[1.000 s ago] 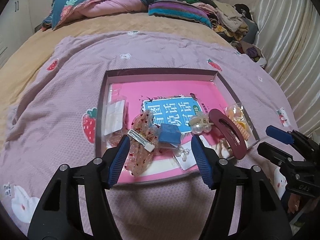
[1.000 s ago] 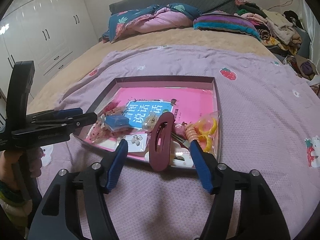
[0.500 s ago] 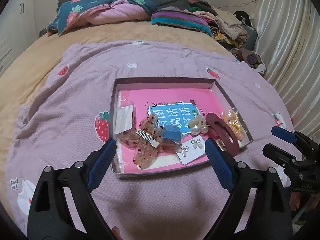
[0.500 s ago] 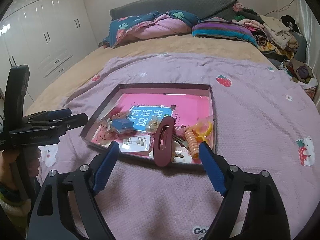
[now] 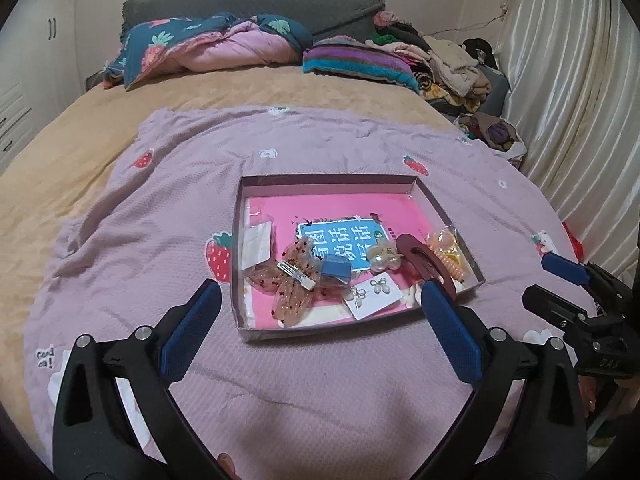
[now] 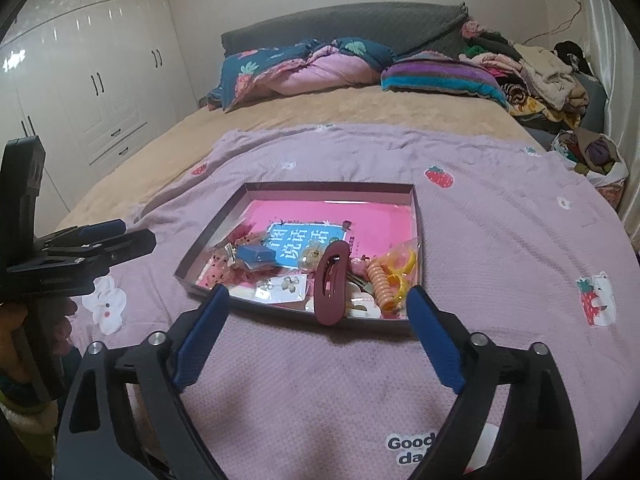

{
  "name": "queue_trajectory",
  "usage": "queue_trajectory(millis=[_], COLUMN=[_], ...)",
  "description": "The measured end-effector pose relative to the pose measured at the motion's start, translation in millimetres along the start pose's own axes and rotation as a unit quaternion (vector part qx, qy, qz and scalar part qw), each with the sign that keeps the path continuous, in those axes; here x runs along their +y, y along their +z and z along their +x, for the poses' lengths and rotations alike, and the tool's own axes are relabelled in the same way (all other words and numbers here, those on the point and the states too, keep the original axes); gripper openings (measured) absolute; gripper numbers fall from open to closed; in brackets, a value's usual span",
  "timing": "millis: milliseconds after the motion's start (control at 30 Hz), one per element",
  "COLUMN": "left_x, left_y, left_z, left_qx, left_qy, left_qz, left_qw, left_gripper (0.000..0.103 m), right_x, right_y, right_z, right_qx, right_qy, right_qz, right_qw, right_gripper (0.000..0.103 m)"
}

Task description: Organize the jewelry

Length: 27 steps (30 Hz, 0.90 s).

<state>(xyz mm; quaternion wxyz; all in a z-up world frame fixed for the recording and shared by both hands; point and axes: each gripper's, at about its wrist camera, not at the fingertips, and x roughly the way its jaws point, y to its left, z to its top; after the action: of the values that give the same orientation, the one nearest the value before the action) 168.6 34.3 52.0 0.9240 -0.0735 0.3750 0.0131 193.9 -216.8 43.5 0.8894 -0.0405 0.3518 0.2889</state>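
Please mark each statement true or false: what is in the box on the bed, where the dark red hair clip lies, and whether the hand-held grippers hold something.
1. The dark red hair clip lies inside the box. True.
2. The left hand-held gripper holds the blue cube. False: it is open and empty.
3. The right hand-held gripper is open. True.
4. The box stands on a wooden table. False: it lies on a purple blanket.
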Motion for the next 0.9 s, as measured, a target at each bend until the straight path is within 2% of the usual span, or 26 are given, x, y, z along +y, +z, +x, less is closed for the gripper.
queue_trajectory(millis=[433, 900], left_x=[-8, -11], left_y=[-25, -54], left_z=[-23, -27], left_qx=[-0.014, -0.022], left_qy=[0.0, 0.001], left_qz=[0.008, 0.01], left_qw=[0.9999, 0.9997], left_gripper=[0.093, 0.093], right_x=[11, 18], right_y=[-13, -49], right_z=[-27, -38], right_qx=[-0.018, -0.026], right_qy=[-0.006, -0.019], right_qz=[-0.014, -0.012], right_qw=[1.0, 0.999], right_gripper=[0.092, 0.092])
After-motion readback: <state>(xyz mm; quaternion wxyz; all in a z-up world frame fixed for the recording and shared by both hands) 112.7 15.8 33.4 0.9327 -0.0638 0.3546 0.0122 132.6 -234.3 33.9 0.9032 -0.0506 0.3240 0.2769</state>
